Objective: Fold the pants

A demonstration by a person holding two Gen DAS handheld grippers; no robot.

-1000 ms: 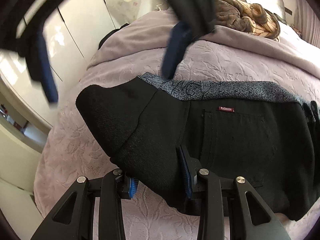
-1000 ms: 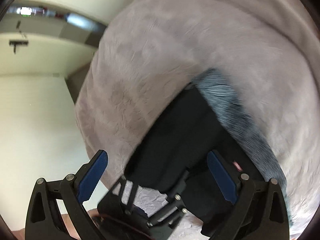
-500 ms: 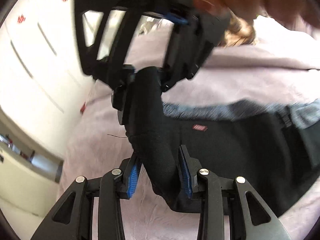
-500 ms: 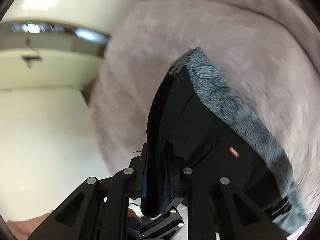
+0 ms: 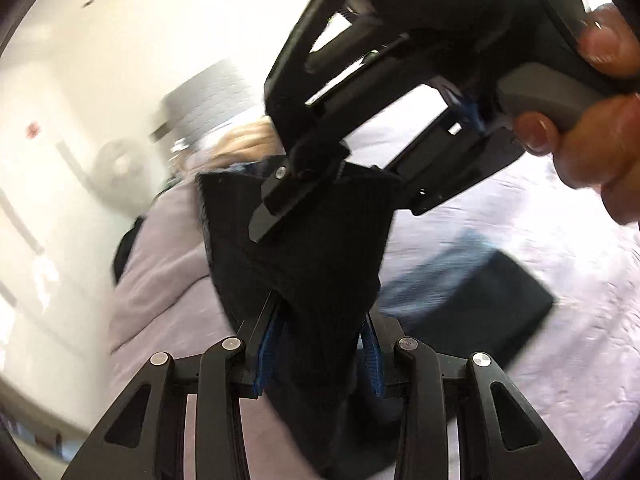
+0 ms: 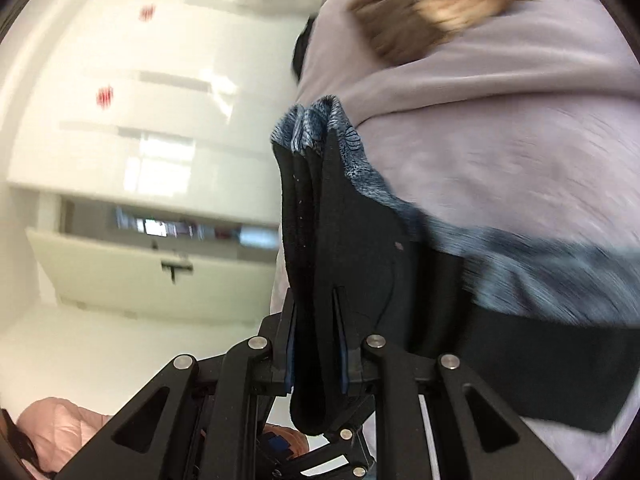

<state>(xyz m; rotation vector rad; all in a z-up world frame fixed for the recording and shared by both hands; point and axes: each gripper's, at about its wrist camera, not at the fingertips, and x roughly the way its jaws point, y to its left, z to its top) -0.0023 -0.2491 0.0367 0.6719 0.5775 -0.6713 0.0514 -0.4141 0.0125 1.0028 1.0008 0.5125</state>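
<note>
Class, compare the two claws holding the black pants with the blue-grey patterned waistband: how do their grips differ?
The left claw clamps a thick black bunch of the black pants below; the right claw pinches a thinner folded edge beside the blue-grey patterned waistband. In the left view, the right claw sits higher. Both are shut on fabric lifted above the lilac bedspread.

Both wrist cameras look closely along their fingers (image 5: 266,344) at the pants (image 6: 360,248).
</note>
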